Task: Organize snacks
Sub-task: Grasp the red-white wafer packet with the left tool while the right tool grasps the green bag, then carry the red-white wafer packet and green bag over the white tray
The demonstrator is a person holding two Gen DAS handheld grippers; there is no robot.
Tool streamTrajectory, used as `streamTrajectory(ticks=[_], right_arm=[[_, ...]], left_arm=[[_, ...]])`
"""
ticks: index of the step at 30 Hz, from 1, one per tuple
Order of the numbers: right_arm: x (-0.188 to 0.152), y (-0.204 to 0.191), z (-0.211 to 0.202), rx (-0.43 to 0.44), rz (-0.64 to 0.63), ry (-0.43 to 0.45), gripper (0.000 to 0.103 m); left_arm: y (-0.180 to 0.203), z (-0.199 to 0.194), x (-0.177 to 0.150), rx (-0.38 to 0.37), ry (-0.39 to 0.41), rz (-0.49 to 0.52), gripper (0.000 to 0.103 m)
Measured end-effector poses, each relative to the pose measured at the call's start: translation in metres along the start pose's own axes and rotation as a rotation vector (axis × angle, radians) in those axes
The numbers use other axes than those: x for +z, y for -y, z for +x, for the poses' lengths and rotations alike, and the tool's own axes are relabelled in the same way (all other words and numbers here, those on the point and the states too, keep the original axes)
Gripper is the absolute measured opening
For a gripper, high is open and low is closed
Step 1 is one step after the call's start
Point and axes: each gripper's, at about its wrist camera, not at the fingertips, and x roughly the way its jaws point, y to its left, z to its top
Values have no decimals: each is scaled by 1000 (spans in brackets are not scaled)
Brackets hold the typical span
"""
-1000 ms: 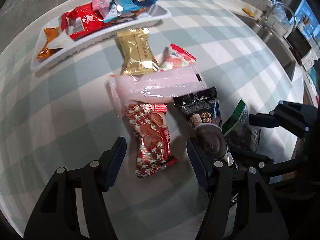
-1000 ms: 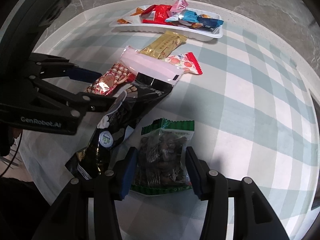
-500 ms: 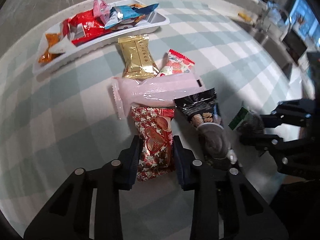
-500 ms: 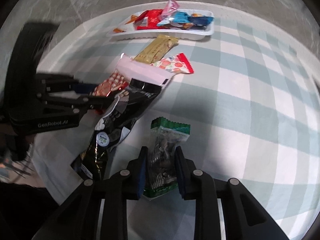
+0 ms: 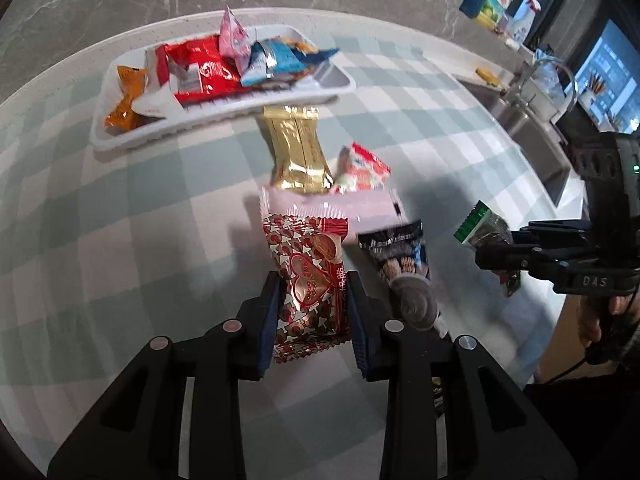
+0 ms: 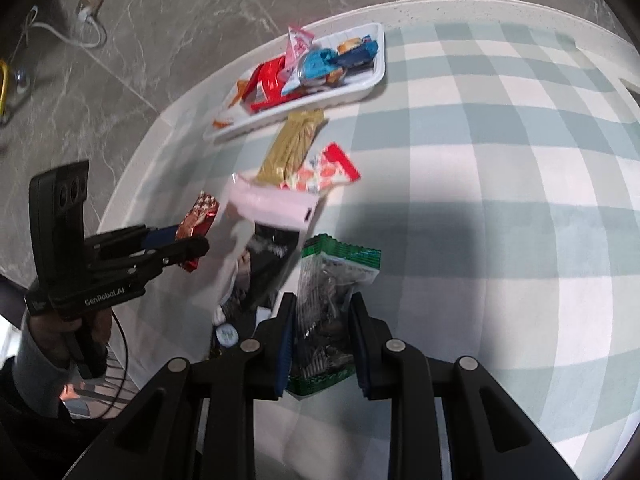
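Checked tablecloth (image 5: 120,208): both grippers just clamped & lifted — left gripper (image 5: 312,312) holds red packet (image 5: 308,276), right gripper (image 6: 322,340) green-topped bag (image 6: 332,292); tray (image 5: 340,80) next, prob.

Grey marble floor (image 6: 160,40) — kitchen sink (image 5: 532,120)

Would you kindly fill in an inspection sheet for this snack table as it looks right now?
Surface: round table with a green-and-white checked cloth.
Job's things: white tray holding several wrapped snacks; gold packet, strawberry-print packet, pink packet and black packet lying loose in front of it.
Clutter: nothing seen.
Grippers: left gripper shut on the red heart-print packet; right gripper shut on the green-edged clear packet.
Cables: a black cable hangs from the left-hand grip; a white cord lies on the floor.
Surroundings: grey marbled floor; sink counter with bottles.
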Motion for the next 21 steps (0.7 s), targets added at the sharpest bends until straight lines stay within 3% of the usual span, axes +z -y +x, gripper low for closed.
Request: streamTrajectory(ticks=[21], right_arm=[[105, -17, 6, 69, -46, 62, 28]], left_arm=[[-45, -24, 86, 1, 129, -39, 29]])
